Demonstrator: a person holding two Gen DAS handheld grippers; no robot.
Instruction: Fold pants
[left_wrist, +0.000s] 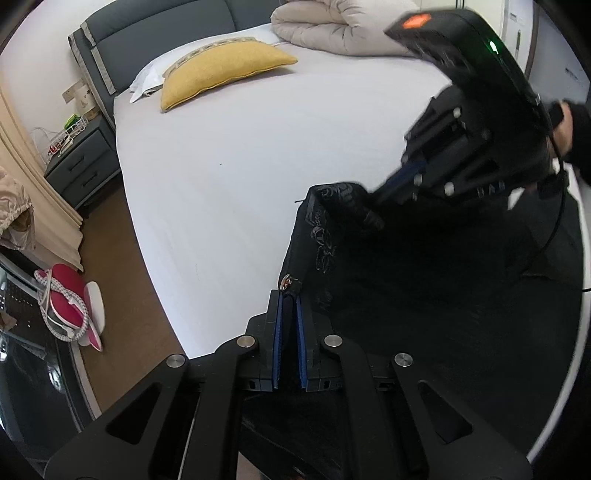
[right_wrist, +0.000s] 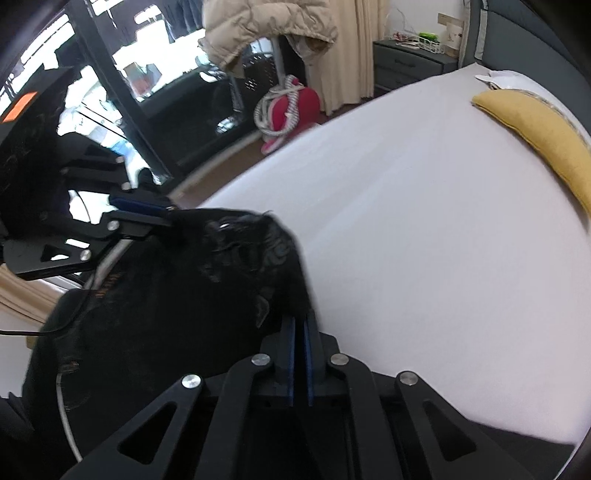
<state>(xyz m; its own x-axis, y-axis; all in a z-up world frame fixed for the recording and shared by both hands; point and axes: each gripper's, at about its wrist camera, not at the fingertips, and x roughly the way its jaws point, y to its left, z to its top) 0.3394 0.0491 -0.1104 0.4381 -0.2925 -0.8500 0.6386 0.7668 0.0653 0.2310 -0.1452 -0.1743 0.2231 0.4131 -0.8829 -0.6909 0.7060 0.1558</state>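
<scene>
Black pants (left_wrist: 424, 295) with pale embroidery and a metal button hang lifted over the near edge of the white bed (left_wrist: 240, 166). My left gripper (left_wrist: 290, 295) is shut on the waistband by the button. My right gripper (left_wrist: 373, 195) shows in the left wrist view, shut on the other waistband corner, higher and further right. In the right wrist view the right gripper (right_wrist: 299, 317) is shut on the bunched black pants (right_wrist: 166, 295), and the left gripper (right_wrist: 171, 216) pinches the cloth at the left. The legs of the pants hang below, out of view.
A yellow pillow (left_wrist: 221, 70) and a beige duvet (left_wrist: 332, 26) lie at the head of the bed. A grey nightstand (left_wrist: 81, 162), a red garment steamer (left_wrist: 70, 299) and curtains stand on the wooden floor to the left.
</scene>
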